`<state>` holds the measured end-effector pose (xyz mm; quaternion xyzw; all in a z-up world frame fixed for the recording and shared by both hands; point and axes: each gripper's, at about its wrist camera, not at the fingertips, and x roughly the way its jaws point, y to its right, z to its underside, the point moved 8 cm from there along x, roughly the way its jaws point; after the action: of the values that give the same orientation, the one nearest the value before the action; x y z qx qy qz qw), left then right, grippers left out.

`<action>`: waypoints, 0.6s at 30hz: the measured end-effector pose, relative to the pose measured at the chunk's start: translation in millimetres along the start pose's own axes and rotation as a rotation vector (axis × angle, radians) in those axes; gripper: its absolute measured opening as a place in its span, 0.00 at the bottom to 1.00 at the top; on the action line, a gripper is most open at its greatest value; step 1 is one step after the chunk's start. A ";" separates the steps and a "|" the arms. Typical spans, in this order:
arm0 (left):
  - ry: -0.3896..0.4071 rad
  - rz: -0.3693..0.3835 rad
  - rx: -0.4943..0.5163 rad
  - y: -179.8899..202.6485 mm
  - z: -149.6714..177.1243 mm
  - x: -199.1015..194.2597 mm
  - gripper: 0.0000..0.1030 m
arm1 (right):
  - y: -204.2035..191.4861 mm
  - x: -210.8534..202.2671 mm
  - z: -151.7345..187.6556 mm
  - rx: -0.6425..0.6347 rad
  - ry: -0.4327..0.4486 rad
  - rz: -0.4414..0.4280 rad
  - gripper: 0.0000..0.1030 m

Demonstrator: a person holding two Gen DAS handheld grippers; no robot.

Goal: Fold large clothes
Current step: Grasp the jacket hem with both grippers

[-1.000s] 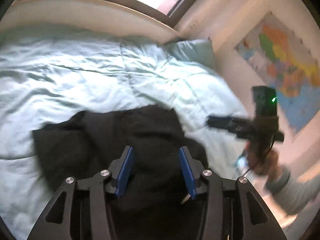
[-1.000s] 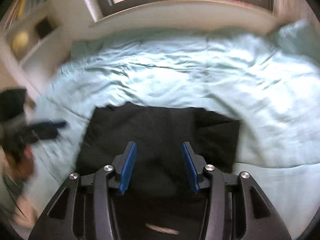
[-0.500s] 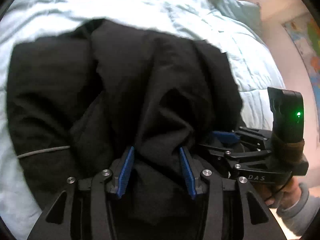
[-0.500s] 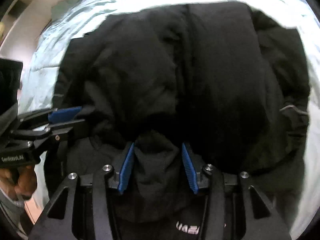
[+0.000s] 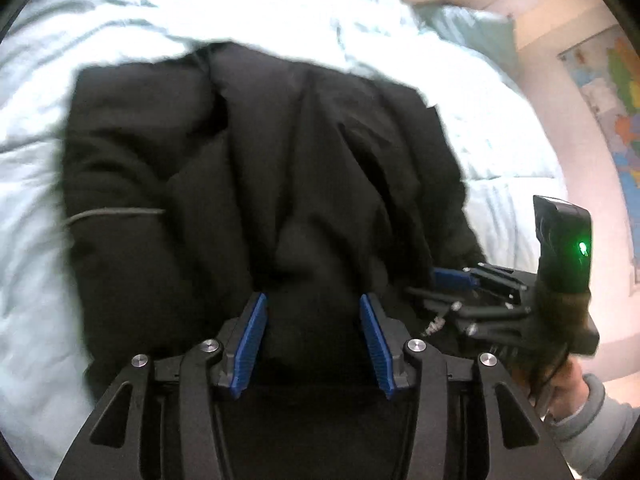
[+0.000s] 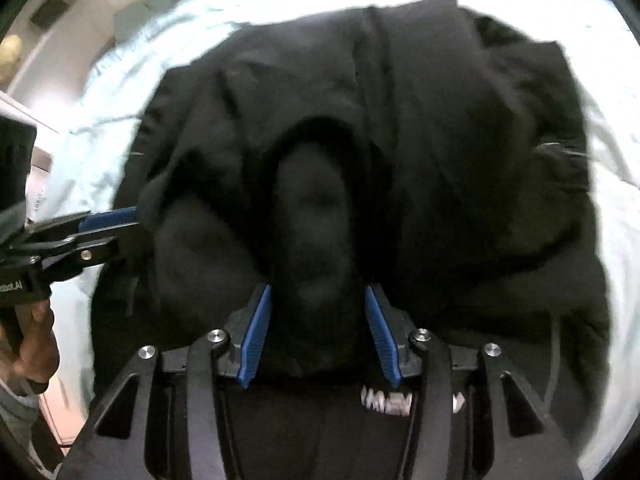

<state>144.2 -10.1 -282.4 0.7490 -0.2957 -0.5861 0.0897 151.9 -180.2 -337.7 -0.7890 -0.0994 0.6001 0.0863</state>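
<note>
Bulky black padded garment (image 5: 248,168) on pale blue bedding (image 5: 36,200), long axis running toward twelve o'clock. Left gripper (image 5: 312,340) half-open, clamped on a bunched fold. Right gripper (image 6: 318,336) at its three o'clock, jaws opening, cloth still between.

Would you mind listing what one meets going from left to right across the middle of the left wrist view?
Pale bedding → black garment → right tool → wall map.
</note>
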 end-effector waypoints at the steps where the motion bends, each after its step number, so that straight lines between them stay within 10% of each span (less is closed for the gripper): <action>1: 0.017 -0.001 -0.012 -0.9 11.5 -17.4 0.49 | 0.7 -10.5 5.0 -0.008 0.014 0.002 0.50; 9: 0.049 -0.085 -0.162 -50.7 135.0 -123.8 0.49 | 48.8 -81.0 84.1 0.105 0.044 0.058 0.51; 18: -0.021 -0.081 -0.481 -94.6 247.3 -138.6 0.49 | 134.1 -126.3 190.0 0.302 -0.024 0.104 0.51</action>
<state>-73.2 194.9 -286.9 0.7111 -0.1184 -0.6505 0.2390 -57.0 -339.4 -304.8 -0.7640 0.0318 0.6211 0.1717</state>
